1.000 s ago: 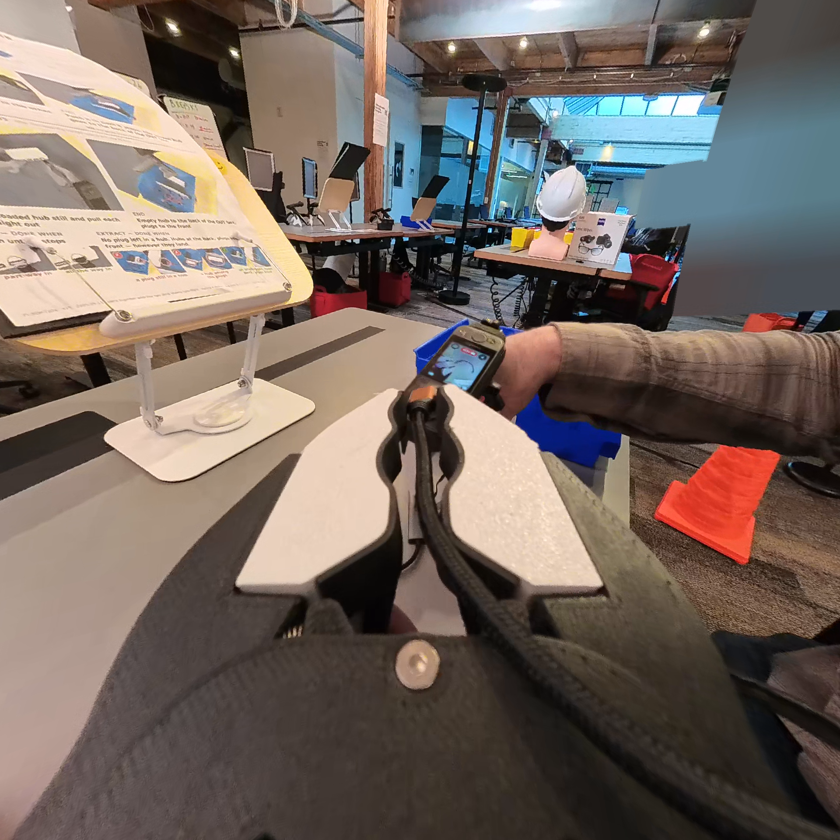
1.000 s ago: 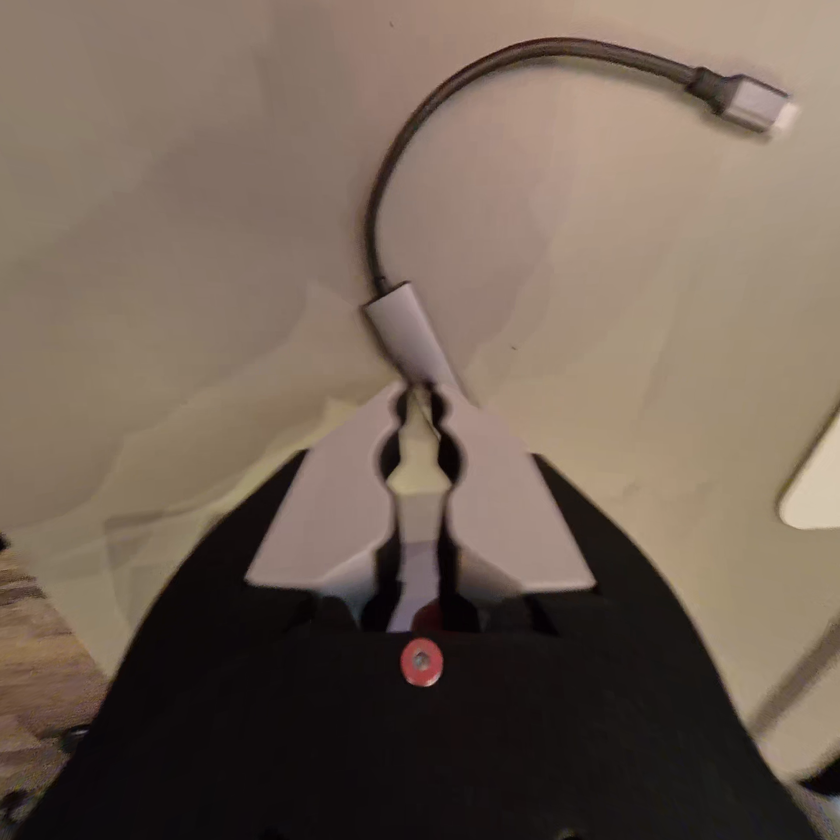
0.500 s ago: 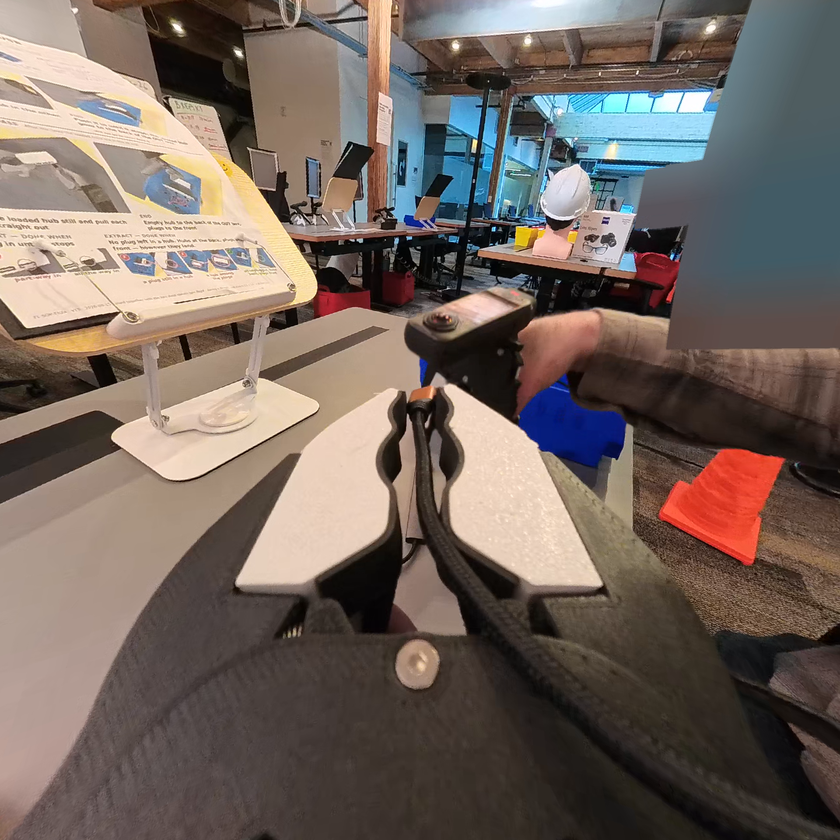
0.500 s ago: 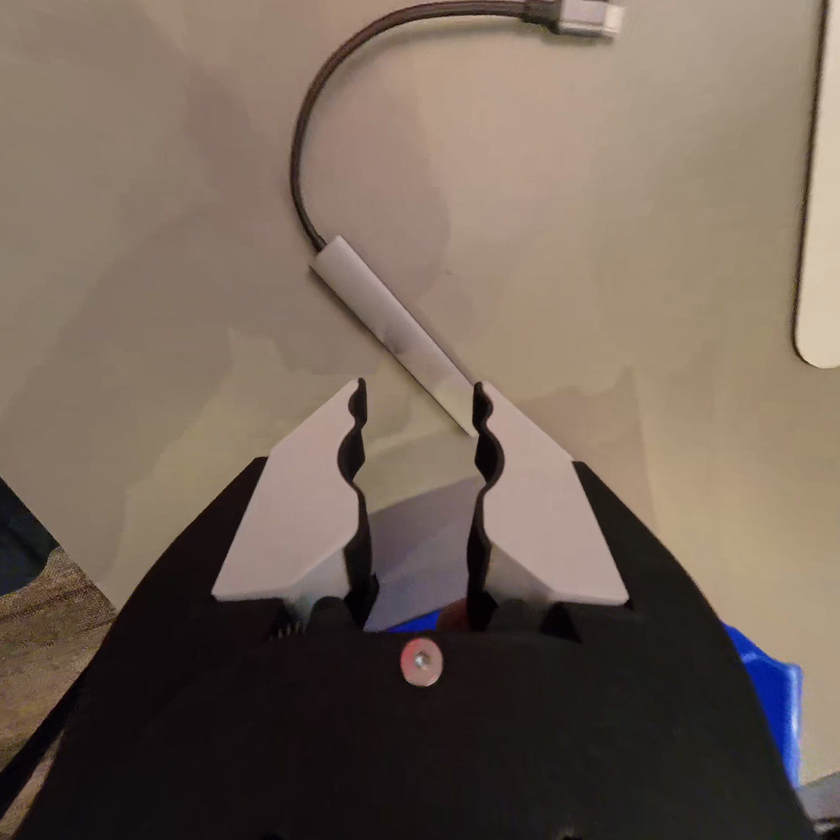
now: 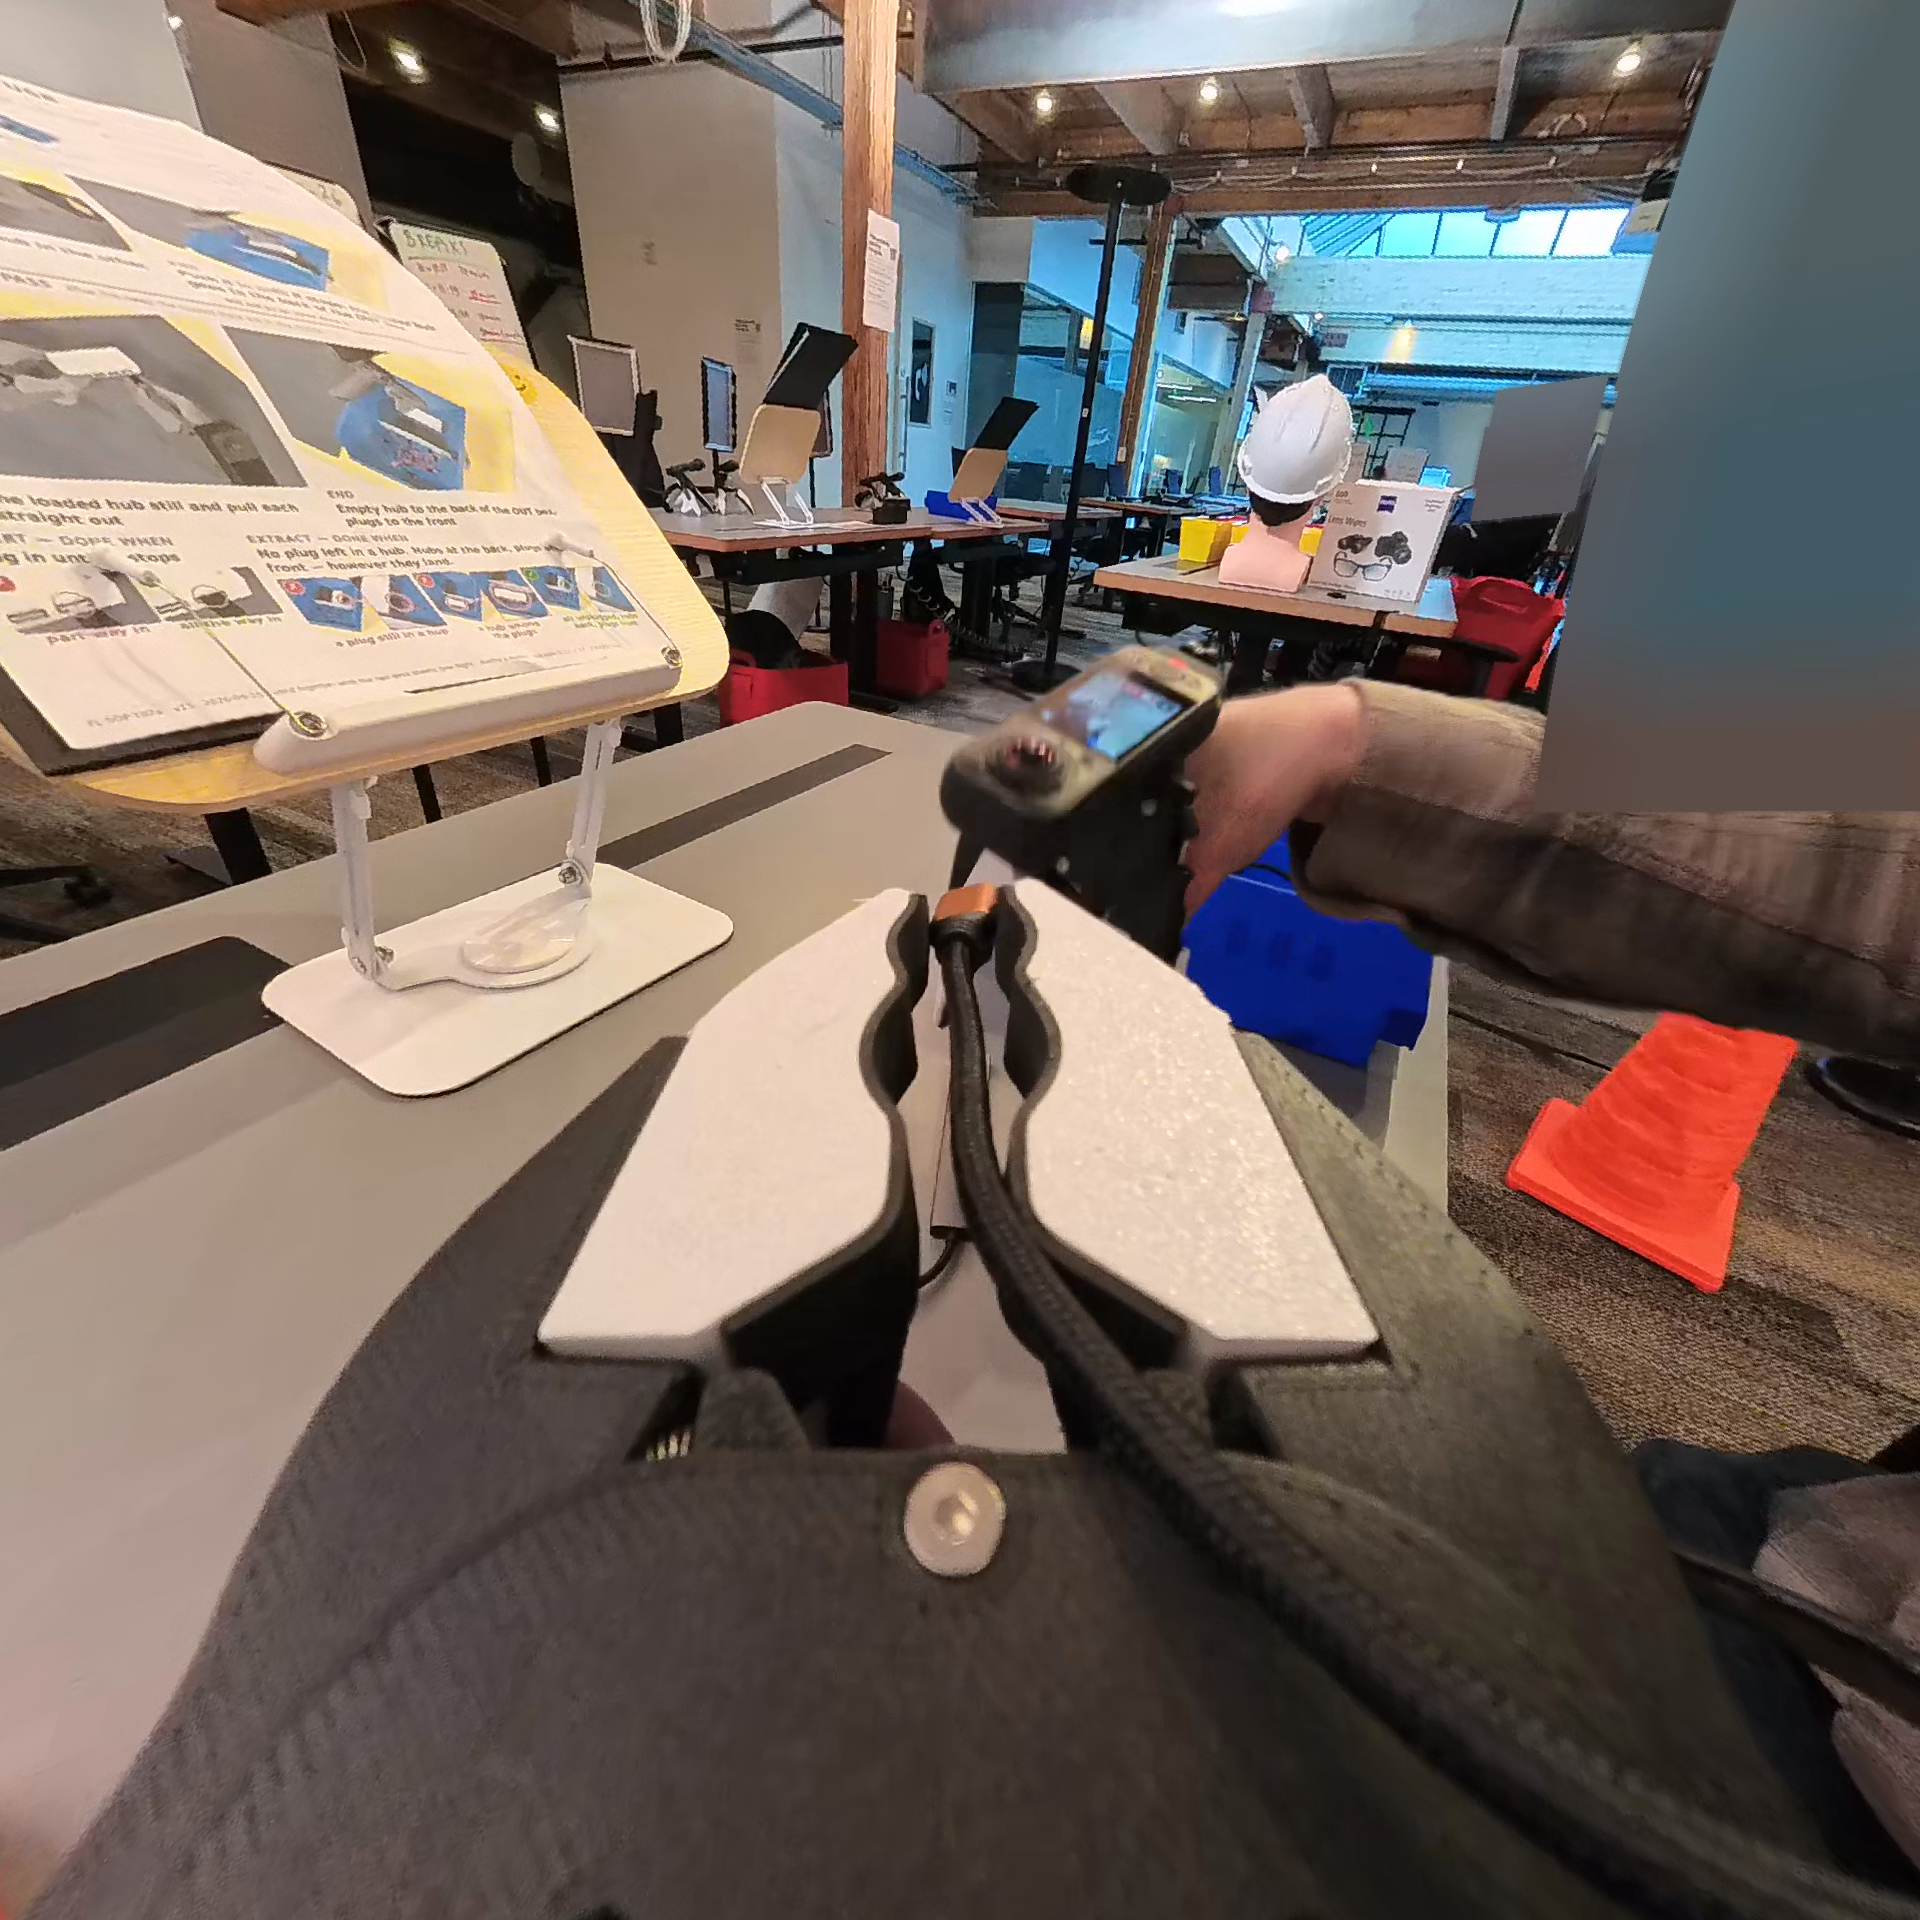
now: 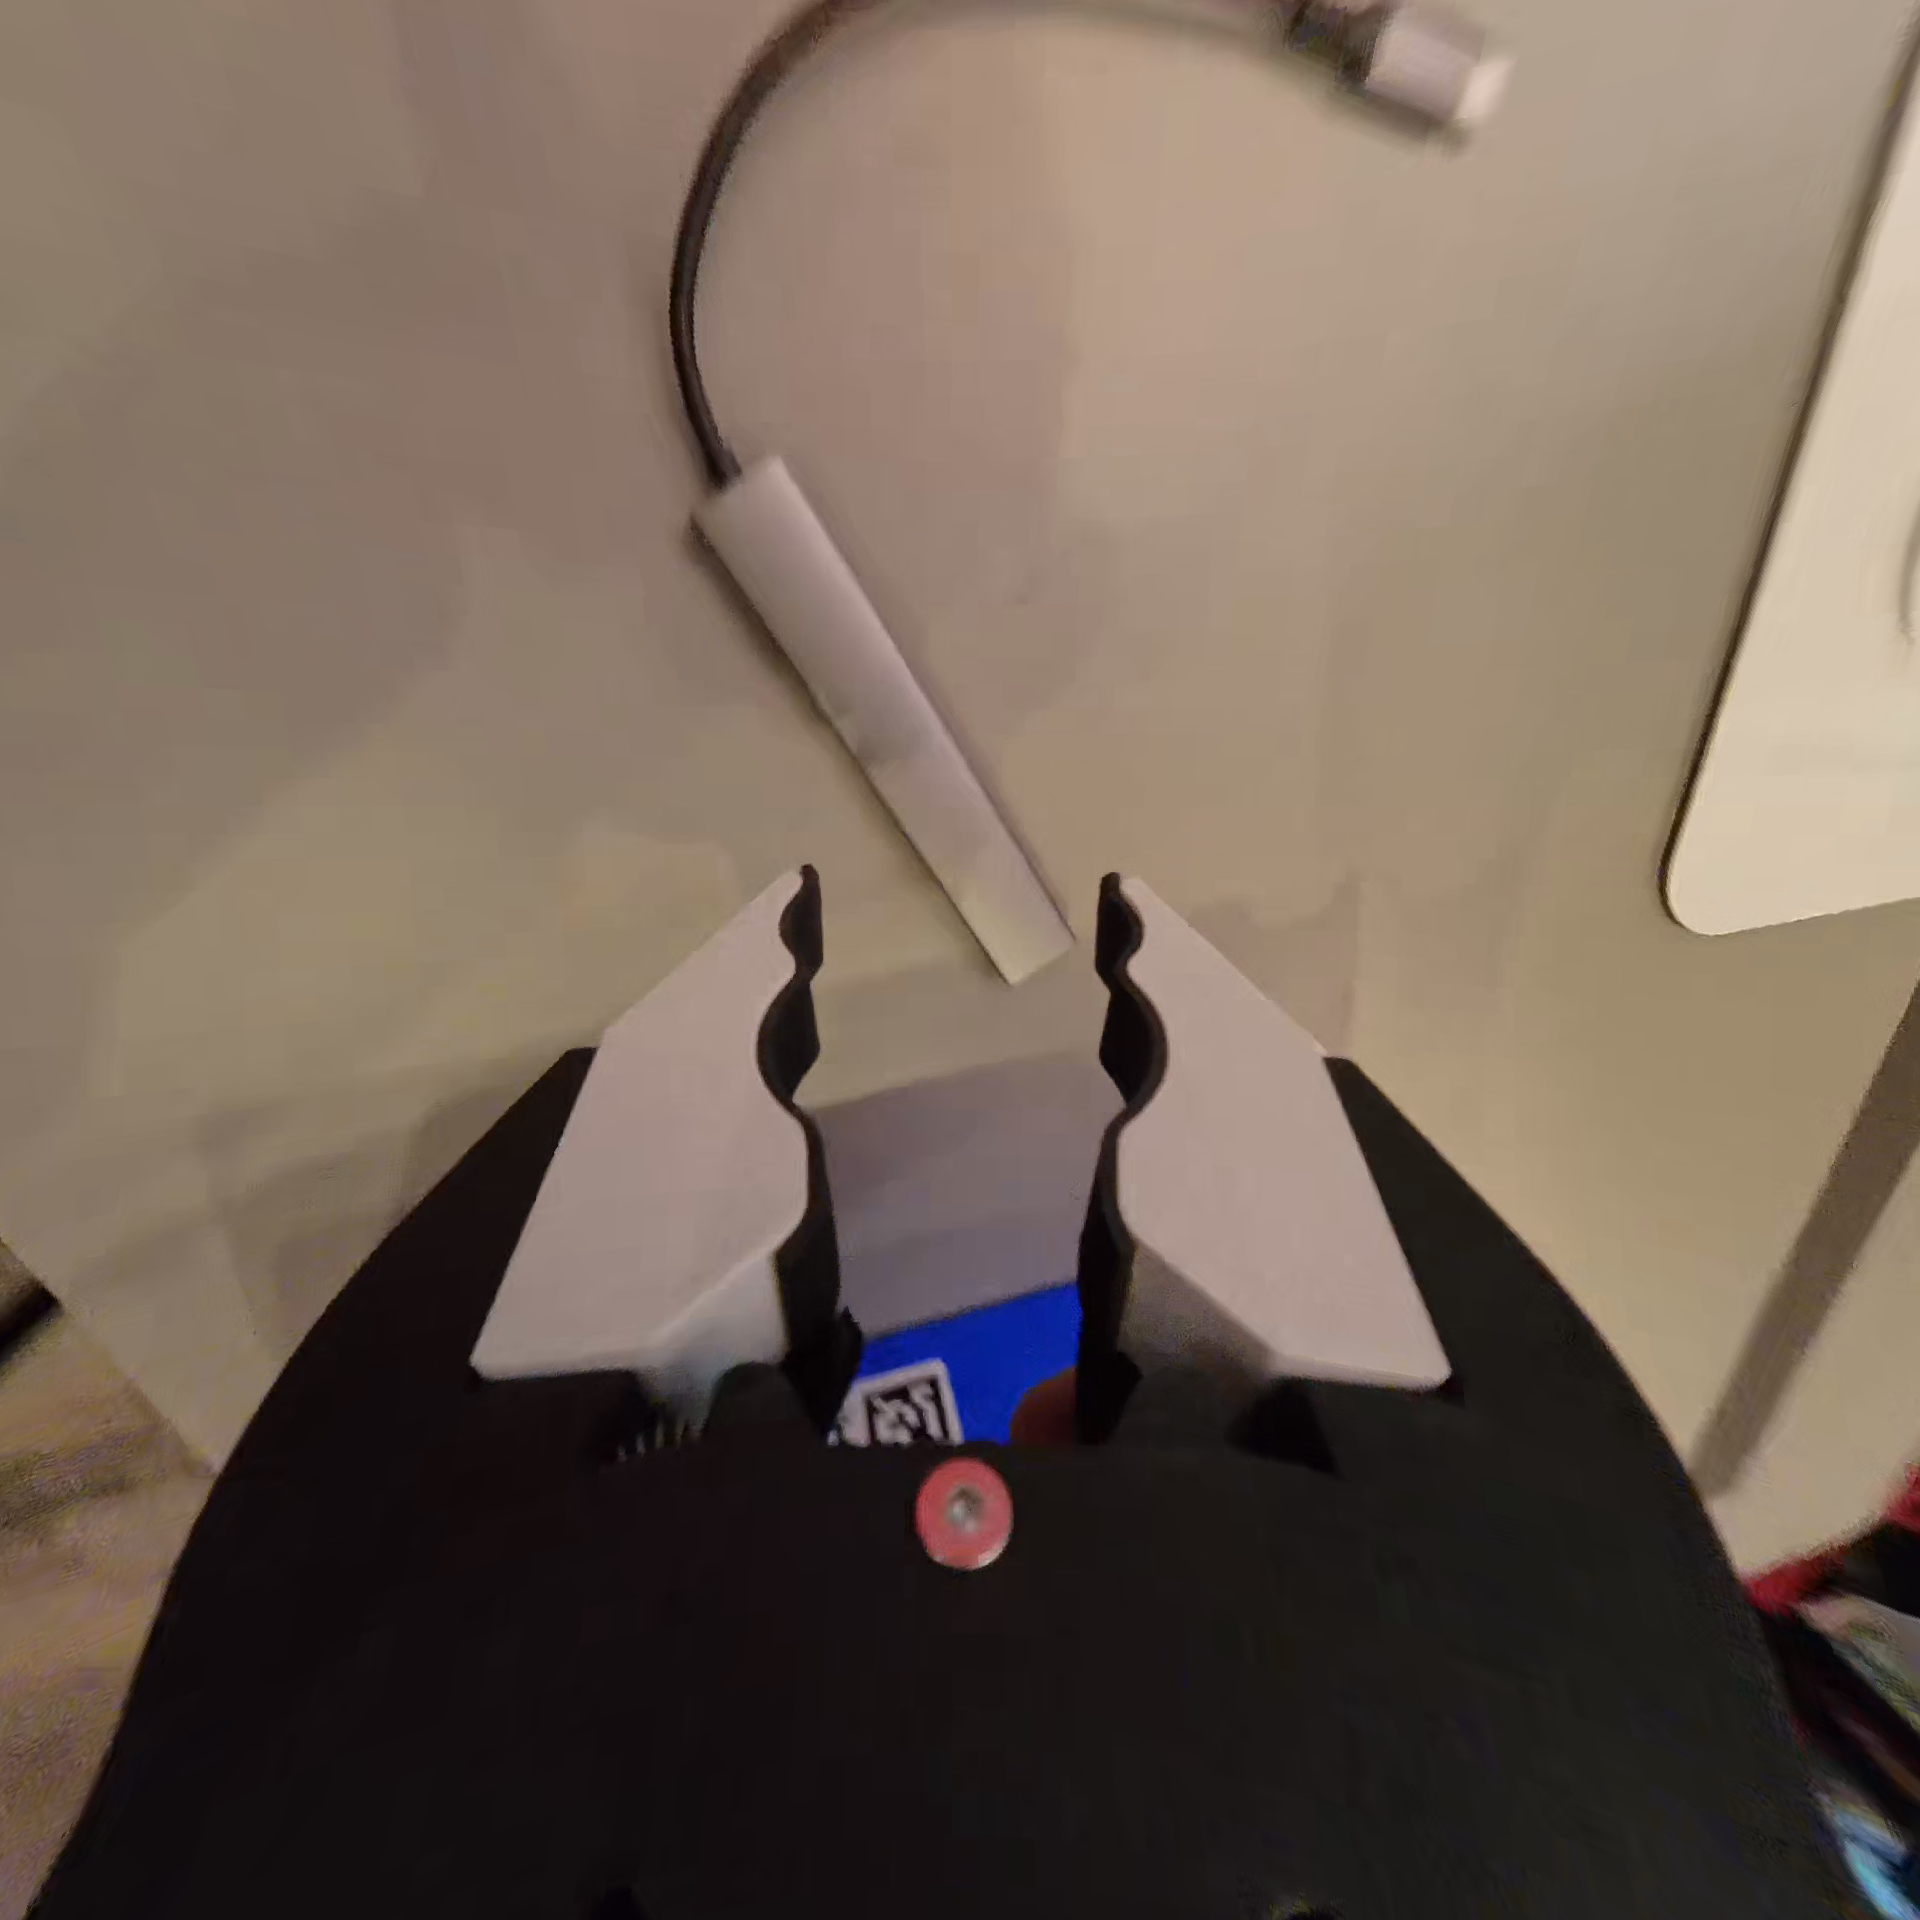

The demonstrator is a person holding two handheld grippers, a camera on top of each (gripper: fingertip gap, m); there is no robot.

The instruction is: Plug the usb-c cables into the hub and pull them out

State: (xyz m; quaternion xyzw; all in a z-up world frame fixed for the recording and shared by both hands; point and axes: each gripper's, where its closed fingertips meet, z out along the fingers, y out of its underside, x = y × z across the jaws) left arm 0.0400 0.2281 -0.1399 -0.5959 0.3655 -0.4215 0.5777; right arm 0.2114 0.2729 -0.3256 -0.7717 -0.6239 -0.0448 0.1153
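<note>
Between the white fingers of the left gripper [image 5: 961, 920], seen from the left wrist, a black braided cable [image 5: 971, 1049] is clamped just behind its orange-collared plug [image 5: 961, 902], which pokes out past the fingertips and points forward over the grey table [image 5: 208, 1247]. A white stand [image 5: 499, 961] holding an instruction sheet [image 5: 301, 499] sits well to the left, a blue bin [image 5: 1299, 977] lies at the table's far edge, and a person's hand [image 5: 1262, 774] holds the other handle just beyond the plug. From the right wrist, the right gripper [image 6: 956, 899] hovers with its jaws spread wide and nothing between them, looking down on the slim silver hub [image 6: 883, 717], which lies slantwise on the table with its near end just ahead of the right fingertip. The hub's own dark lead [image 6: 696, 312] curls away to a silver plug [image 6: 1423, 47] at the top; motion blur makes it hard to say, but the ports probably run along the hub's long edge. The step in hand looks like steadying the hub for insertion, so the right jaws should turn to match the hub's slant, come down across its narrow width and close firmly, leaving the port side free. The left gripper should then bring the plug in square to a port, level with the table, and push straight, without rocking sideways.
</note>
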